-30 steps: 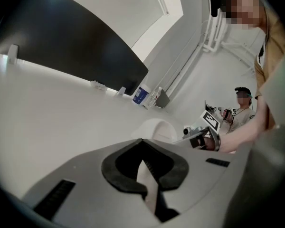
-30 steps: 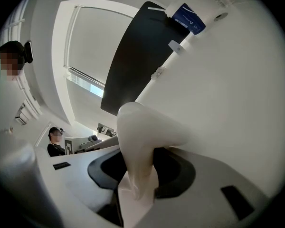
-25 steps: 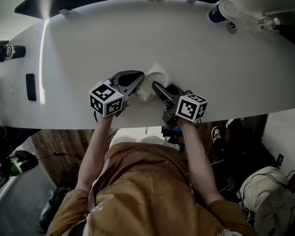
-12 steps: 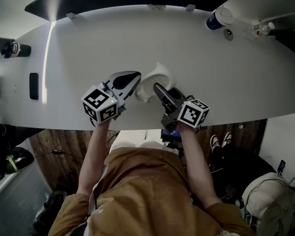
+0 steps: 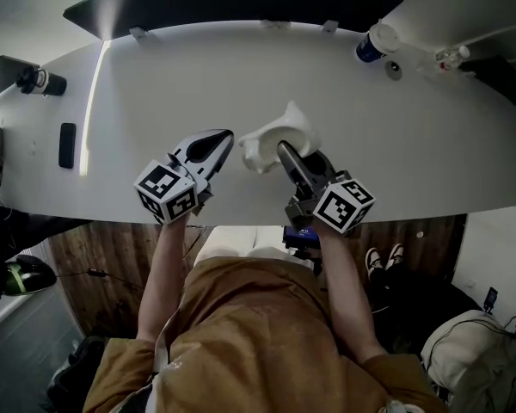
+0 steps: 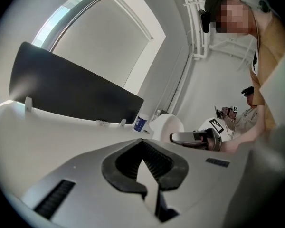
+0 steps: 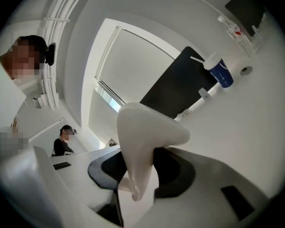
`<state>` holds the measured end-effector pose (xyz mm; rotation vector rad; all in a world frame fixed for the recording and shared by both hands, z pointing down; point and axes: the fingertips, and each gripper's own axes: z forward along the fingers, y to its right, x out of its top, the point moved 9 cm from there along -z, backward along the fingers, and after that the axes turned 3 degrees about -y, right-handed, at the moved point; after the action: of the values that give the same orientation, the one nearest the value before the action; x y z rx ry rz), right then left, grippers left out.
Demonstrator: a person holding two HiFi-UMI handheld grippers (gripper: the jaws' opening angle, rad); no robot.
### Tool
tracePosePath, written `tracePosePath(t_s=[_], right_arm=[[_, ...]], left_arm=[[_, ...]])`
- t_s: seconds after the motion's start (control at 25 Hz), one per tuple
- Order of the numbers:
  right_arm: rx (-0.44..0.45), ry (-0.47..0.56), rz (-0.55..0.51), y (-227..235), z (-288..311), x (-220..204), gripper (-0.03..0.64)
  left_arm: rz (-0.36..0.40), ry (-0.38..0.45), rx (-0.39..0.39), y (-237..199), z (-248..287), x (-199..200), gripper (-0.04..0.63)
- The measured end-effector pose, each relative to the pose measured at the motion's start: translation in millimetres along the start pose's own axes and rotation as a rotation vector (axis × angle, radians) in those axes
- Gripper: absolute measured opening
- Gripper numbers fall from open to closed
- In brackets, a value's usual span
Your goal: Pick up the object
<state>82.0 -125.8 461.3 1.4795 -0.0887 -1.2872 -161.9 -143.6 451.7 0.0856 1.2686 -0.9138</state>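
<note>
Raised off the white counter [image 5: 413,136] for pickup, white curved object [image 5: 279,130] sits pinched in right gripper [image 5: 284,147] jaws; left gripper [image 5: 228,136] jaws closed, empty.

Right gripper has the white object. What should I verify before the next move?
1. Right gripper clamped on the white object: ok.
2. White object clear of the table: cannot tell.
3. Left gripper shut, empty, apart from the white object: ok.
4. Bottle at the table's far edge, away from both grippers: ok.
5. Grip centred on the white object: not ok, the jaws pinch its narrow end.
</note>
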Motion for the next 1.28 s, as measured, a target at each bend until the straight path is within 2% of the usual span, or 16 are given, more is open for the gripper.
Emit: tracePosePath(t_s=[0.2,0.44,0.68,0.88,1.28], right_arm=[[-0.014,0.002,-0.188,-23.4,-14.9,17.6,0.158],[0.022,0.054,-0.269,-49.0,-26.1,24.7,0.158],[-0.033,0.144,-0.398,-63.0,-38.9,39.9,0.158],[-0.055,0.204,-0.449,-70.0,-47.5,56.3,0.158],[-0.105,0.33,-0.556,-90.1,-61.6,70.9,0.158]], left_arm=[[0.074,0.039,0.007,18.4,-1.5,10.4,0.005],[0.114,0.069,0.005,38.7,-6.8,16.8,0.005],[0.141,0.102,0.028,49.5,-17.4,26.5,0.005],[0.175,0.139,0.059,56.8,-23.0,38.3,0.005],[0.288,0.244,0.222,68.8,-49.4,57.9,0.005]])
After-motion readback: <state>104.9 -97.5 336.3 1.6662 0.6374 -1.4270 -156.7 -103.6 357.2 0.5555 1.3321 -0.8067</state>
